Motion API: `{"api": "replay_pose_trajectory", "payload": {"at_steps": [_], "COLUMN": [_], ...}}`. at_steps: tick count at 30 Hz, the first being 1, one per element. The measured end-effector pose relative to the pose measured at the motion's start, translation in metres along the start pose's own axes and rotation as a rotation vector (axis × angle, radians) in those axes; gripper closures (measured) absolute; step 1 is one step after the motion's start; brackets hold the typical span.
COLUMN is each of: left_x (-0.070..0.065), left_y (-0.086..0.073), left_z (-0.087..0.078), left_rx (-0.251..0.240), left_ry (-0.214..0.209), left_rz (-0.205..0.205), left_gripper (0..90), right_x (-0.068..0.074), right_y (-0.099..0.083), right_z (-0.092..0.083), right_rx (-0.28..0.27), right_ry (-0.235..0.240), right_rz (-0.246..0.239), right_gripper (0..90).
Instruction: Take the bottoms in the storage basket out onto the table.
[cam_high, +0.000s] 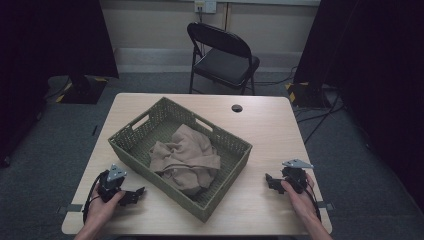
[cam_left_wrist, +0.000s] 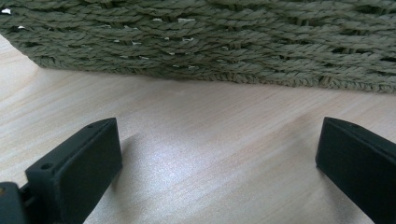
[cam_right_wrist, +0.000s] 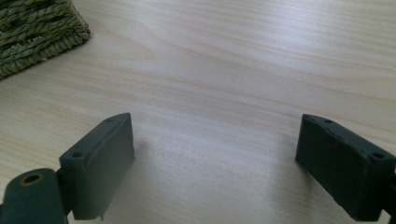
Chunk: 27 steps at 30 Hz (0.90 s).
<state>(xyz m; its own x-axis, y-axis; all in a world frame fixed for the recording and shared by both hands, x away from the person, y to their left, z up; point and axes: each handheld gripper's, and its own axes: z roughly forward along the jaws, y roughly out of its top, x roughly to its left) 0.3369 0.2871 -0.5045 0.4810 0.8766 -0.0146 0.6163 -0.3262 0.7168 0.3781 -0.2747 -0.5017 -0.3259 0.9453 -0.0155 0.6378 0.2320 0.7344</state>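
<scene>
A green woven basket (cam_high: 225, 145) sits slantwise in the middle of the wooden table (cam_high: 270, 125), and a crumpled tan cloth (cam_high: 185, 157) lies inside it. My left gripper (cam_high: 136, 194) rests on the table by the basket's near left side, open, its jaws wide apart over bare wood facing the basket wall (cam_left_wrist: 210, 42). On the right, my right gripper (cam_high: 270, 181) rests on the table, open, with nothing between its jaws; a corner of the basket (cam_right_wrist: 32, 32) shows at the far left of its view. A hand holds each gripper.
A black folding chair (cam_high: 222, 55) stands beyond the table's far edge. A round cable hole (cam_high: 237, 108) sits near the far edge. Dark curtains flank the room, with cables on the grey floor at right.
</scene>
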Motion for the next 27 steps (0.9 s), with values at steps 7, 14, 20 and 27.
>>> {"api": "replay_pose_trajectory", "payload": {"at_steps": [7,14,20,27], "left_x": [0.0,0.0,0.0,0.0], "left_y": [0.0,0.0,0.0,0.0], "left_z": [0.0,0.0,0.0,0.0], "left_rx": [0.0,-0.001,0.0,0.0], "left_ry": [0.0,0.001,0.001,0.0], "left_rz": [0.0,0.0,0.001,0.003], "left_gripper": [0.0,0.0,0.0,0.0], "right_x": [0.003,0.008,0.011,0.013], "right_y": [0.002,0.006,0.011,0.014], "right_z": [-0.004,-0.008,-0.015,-0.022], "right_rx": [-0.02,-0.021,-0.073,-0.092], "right_ry": [0.016,0.034,0.081,0.097], "right_rz": [-0.002,-0.045,-0.035,-0.06], "right_gripper": [13.8,14.5,13.8,14.0]}}
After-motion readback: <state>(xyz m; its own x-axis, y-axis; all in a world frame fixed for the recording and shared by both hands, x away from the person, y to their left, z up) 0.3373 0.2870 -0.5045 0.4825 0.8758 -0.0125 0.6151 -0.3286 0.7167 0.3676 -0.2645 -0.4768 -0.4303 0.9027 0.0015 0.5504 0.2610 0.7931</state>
